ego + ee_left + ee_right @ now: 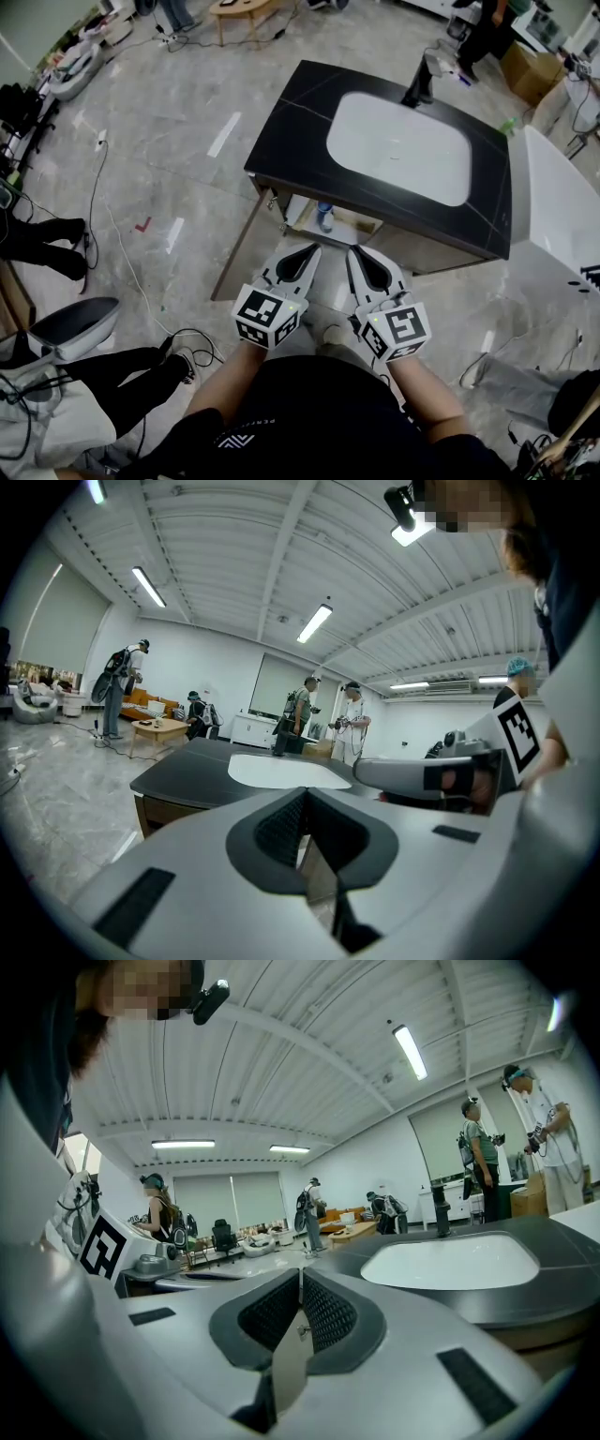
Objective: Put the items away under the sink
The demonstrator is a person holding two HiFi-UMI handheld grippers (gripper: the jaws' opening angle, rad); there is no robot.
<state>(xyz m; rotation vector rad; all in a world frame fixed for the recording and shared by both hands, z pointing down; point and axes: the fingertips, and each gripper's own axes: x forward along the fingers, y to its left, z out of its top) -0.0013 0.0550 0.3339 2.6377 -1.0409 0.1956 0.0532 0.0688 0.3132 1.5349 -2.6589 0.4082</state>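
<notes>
1. The person is holding the left claw [309, 251] and the right claw [355, 251] side by side, low in front of the body. Both are pointing toward the dark bench [291, 141].
2. In the left gripper view, the left claw [304, 794] is showing its jaws pressed together at the tips, with nothing sitting between them.
3. In the right gripper view, the right claw [300, 1277] is likewise showing its jaws closed tip to tip and gripping nothing.
4. A white sink [398, 145] is sitting in the bench top, and a dark faucet [419, 80] is standing at its far edge.
5. Below the sink, the cabinet [361, 228] is standing open, its door [239, 248] swinging out to the left over the grey floor [169, 122].
6. A small bottle [324, 216] with a blue top is standing upright inside the cabinet, toward its left side. It is apart from both claws.
7. Several people [302, 705] are standing in the room beyond the bench, and cables [141, 272] are lying on the floor to the left.
</notes>
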